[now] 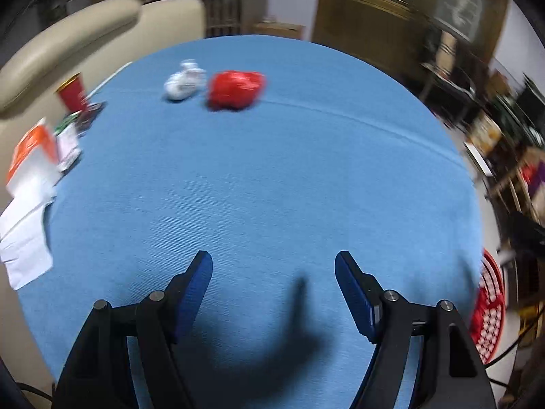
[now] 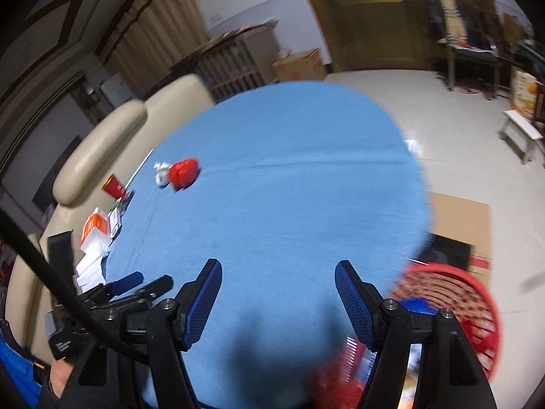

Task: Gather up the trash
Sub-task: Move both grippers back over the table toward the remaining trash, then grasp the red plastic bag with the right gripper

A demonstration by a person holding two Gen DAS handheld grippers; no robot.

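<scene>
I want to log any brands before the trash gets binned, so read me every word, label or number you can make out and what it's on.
None can be read.
Orange and white box: print too blurred to read.
Red paper cup: no legible marking.
Green and dark packets: smeared by motion blur.
Red crumpled bag: pale marks only, unreadable.
White crumpled wrapper: faint marks, unreadable.

**Two black grippers w/ blue pads**

Left gripper (image 1: 273, 262): black plastic arms, blue ribbed pads on the inner faces, silver round screws at the joints. Right gripper (image 2: 278, 271): same build, same blue pads & silver screws. Black cable (image 2: 51, 272) crosses the right wrist view. Blue sleeve (image 2: 15, 375) at the bottom-left corner there.
</scene>
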